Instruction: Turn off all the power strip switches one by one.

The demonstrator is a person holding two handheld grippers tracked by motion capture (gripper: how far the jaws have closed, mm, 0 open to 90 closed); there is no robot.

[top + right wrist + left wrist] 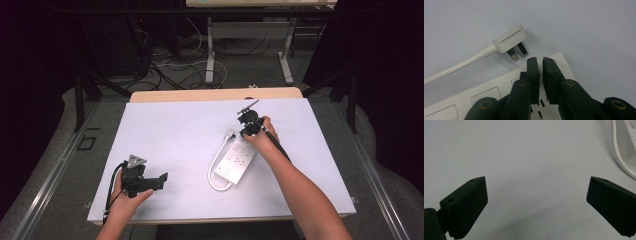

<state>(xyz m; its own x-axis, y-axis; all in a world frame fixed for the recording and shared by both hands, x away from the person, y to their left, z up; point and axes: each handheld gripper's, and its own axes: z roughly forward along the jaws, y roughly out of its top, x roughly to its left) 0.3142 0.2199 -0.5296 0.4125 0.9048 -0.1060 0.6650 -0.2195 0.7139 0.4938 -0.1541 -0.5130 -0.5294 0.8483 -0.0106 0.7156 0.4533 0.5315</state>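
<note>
- The table [165, 125] is the biggest thing here. It has a pale sheet on top, and a strip of wood shows at its far edge.
- The white power strip [236, 161] lies flat on the right half of the table, turned at a slant. Its sockets face up.
- The white cord [214, 170] comes out of the near end of the power strip, bends in a loop on its left side and runs up toward the far end.
- The white plug [510, 39] sits at the end of that cord. It lies on the table just beside the far corner of the power strip, with its metal pins pointing toward the strip (they look close but not touching).
- The left gripper [150, 181] is in the person's left hand [129, 200], near the front left of the table, well apart from the power strip. Its jaws are spread wide with nothing but bare table between them.
- The right gripper [539, 65] is in the right hand [261, 136], over the far end of the power strip. Its jaws are almost together, with just a thin gap, and nothing is between them. The tips sit right above the strip's far corner, near the plug.
</note>
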